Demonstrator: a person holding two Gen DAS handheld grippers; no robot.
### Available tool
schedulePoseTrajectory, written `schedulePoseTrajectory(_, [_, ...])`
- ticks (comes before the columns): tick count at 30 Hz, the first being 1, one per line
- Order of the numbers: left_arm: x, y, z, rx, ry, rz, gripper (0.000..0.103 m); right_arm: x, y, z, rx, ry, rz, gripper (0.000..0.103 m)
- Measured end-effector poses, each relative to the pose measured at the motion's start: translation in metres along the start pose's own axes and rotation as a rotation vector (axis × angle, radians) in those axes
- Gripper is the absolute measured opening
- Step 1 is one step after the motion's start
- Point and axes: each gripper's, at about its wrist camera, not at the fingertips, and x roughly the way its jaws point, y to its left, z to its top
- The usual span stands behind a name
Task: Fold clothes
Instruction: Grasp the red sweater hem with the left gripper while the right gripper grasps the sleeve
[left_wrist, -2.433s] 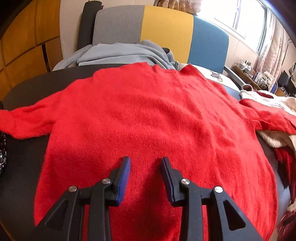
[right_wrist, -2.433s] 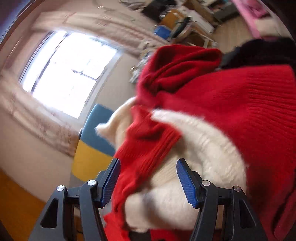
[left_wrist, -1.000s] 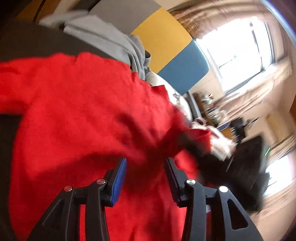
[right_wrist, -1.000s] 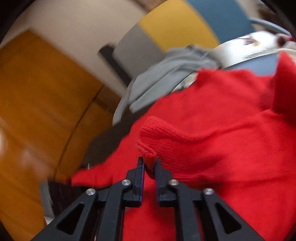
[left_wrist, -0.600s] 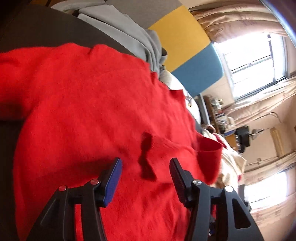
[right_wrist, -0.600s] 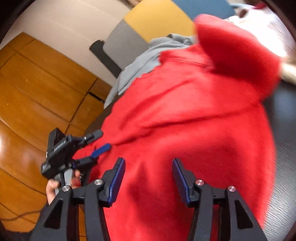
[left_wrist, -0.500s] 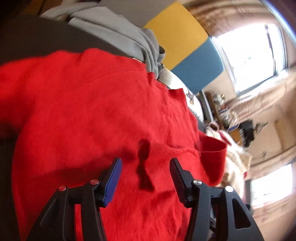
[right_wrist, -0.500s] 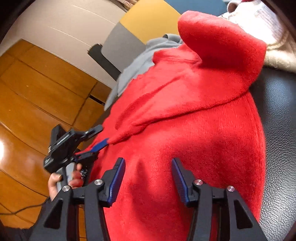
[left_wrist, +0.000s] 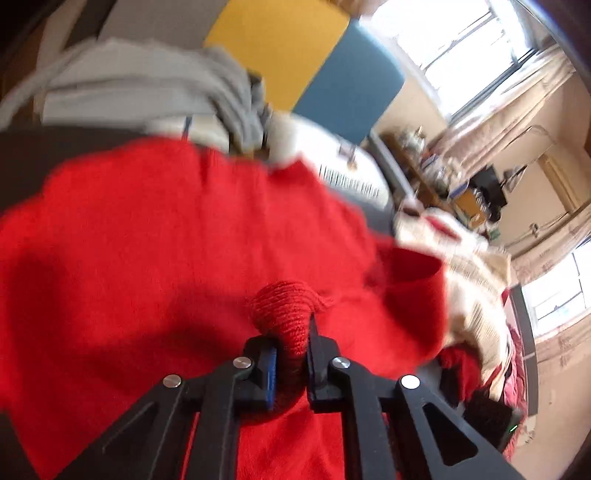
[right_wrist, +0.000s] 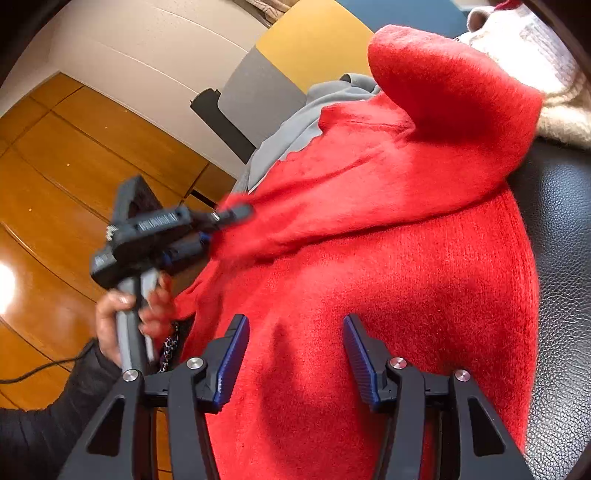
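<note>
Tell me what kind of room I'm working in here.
Probably a lived-in home or dorm room, not a lab. A red sweater lies on a dark leather-like surface, more knitwear is heaped nearby, a curtained window lets in daylight, and a cluttered desk stands behind.

One red sweater (right_wrist: 388, 266) is lying across the dark bench (right_wrist: 561, 236). One grey garment (left_wrist: 147, 88) is sitting behind it, one cream sweater (left_wrist: 469, 266) beside it. Two grippers are showing: left gripper (left_wrist: 291, 354), right gripper (right_wrist: 295, 354), two fingers (right_wrist: 231, 358) each. One hand (right_wrist: 122, 314) is showing.
</note>
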Motion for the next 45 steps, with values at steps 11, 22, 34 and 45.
schedulePoseTrajectory(11, [-0.082,0.061,0.043,-0.09,-0.176,0.062,0.01,-0.01,0.0,0.021,0.003,-0.053,-0.059,0.061])
schedulePoseTrajectory(22, [-0.041,0.127,0.0,-0.205,-0.052,0.072,0.01,-0.025,-0.018,0.111,0.005,-0.196,-0.265,0.064])
schedulePoseTrajectory(34, [-0.045,0.14,0.01,-0.295,-0.011,0.032,0.01,0.014,-0.059,0.175,0.001,-0.049,-0.366,0.009])
schedulePoseTrajectory(45, [-0.02,0.155,0.016,-0.314,0.059,0.172,0.013,0.031,-0.075,0.174,-0.039,0.037,-0.444,0.012])
